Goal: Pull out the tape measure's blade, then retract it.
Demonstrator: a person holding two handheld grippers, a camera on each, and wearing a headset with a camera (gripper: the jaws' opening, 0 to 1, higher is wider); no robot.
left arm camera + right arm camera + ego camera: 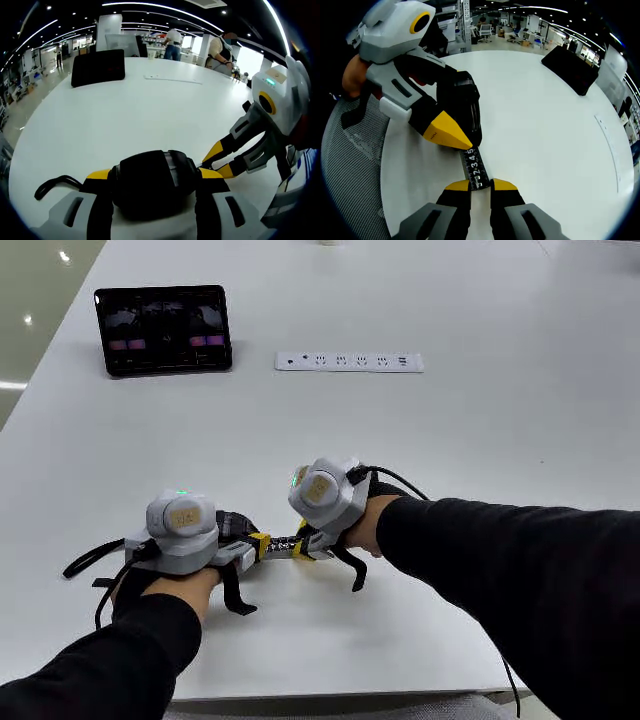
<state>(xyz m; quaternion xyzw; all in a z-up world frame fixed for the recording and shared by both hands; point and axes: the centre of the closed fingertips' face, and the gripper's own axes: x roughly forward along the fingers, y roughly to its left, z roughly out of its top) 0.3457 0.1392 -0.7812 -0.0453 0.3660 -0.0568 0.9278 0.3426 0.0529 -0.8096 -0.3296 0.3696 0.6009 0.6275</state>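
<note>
White bench (450,420). Tape measure case (462,107) clamped in left gripper (152,175). Right gripper (480,186) just beside case, jaws narrow, pinching blade (472,165) tip. Blade likely thin, springy, slick: hold hook end. Case rigid.

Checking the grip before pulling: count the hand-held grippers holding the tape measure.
2. The left hand-held gripper clamps the black plastic tape measure case; the right hand-held gripper pinches its dark numbered blade.
</note>
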